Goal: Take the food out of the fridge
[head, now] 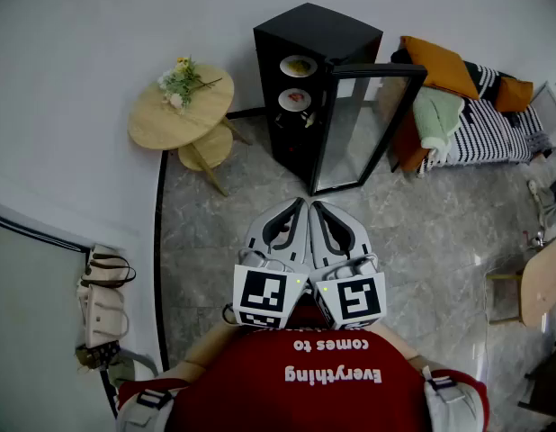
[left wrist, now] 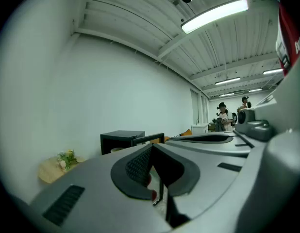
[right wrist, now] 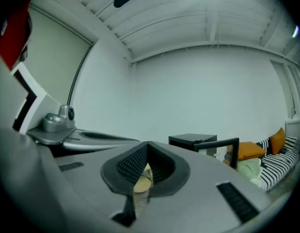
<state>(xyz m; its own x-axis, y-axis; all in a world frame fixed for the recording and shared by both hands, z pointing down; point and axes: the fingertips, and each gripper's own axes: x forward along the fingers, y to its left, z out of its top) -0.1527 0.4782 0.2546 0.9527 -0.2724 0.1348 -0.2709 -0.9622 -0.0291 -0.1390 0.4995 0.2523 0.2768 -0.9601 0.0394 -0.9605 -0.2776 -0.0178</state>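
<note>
Jaws shut and empty on our left gripper (head: pixel 299 208) and right gripper (head: pixel 318 209); far ahead the fridge (head: pixel 318 36) stands open, two plates of food (head: pixel 298 65) inside, nothing taken yet.

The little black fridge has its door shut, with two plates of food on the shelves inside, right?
Not quite. The door stands open, not shut, as the head view shows. The upper plate and lower plate of food do sit on shelves inside the black fridge.
</note>
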